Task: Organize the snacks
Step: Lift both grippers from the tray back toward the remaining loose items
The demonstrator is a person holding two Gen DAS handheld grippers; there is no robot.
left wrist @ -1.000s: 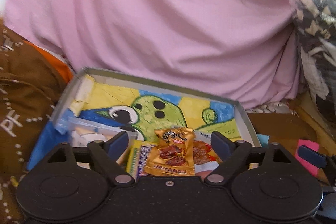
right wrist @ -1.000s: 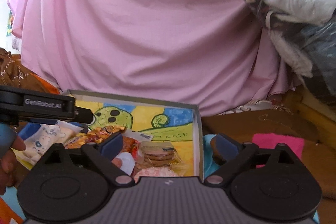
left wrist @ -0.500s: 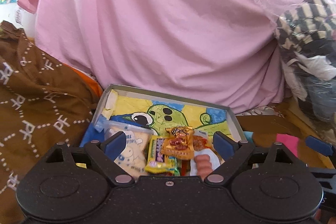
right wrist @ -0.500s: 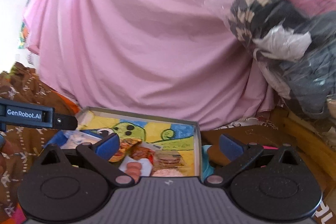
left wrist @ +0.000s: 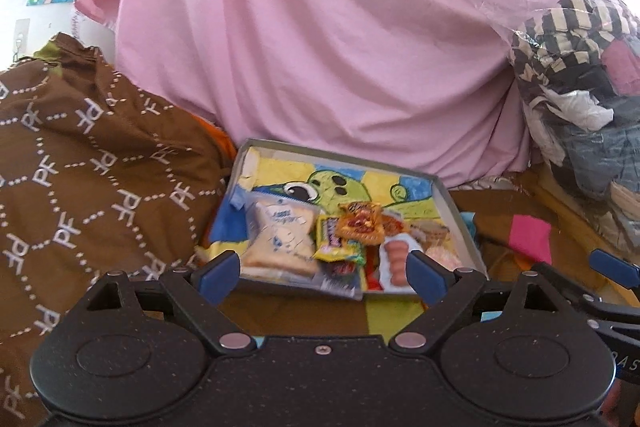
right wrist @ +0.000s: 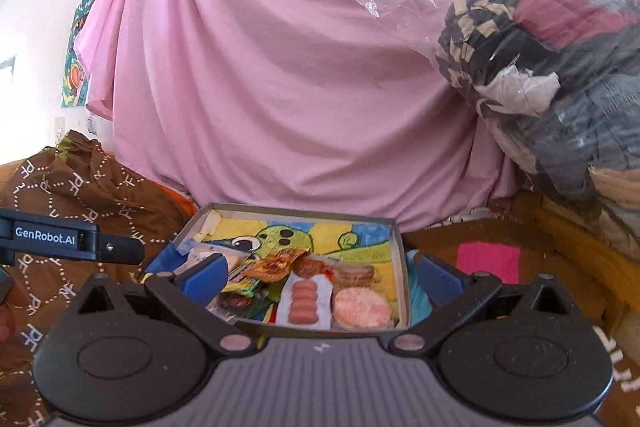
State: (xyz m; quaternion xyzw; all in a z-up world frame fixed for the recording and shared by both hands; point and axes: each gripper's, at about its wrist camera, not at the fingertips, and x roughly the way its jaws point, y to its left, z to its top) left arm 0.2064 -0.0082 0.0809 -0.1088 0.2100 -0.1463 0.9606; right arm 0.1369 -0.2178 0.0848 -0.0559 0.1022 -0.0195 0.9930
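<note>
A shallow grey box [left wrist: 452, 203] [right wrist: 402, 267] with a green cartoon print inside lies on the bed, holding several snack packets. Among them are a white bread pack [left wrist: 280, 239], a gold packet [left wrist: 362, 223] [right wrist: 276, 263], a yellow bar [left wrist: 332, 239], a sausage pack [left wrist: 396, 261] [right wrist: 304, 301] and a pink round cake [right wrist: 360, 307]. My left gripper [left wrist: 324, 273] hangs open just short of the box's near edge, holding nothing. My right gripper [right wrist: 320, 277] is open too, its fingers spread over the near part of the box, nothing between them.
A brown patterned blanket [left wrist: 88, 195] lies left of the box. A pink sheet [left wrist: 340, 47] hangs behind it. A clear bag of clothes [right wrist: 560, 67] sits at the right, a pink cloth [right wrist: 488, 261] beside the box. The left gripper's body [right wrist: 60, 239] shows at the left edge.
Both grippers have pulled back and up from the box, so it looks smaller and farther. Both stayed open. The snacks have not moved.
</note>
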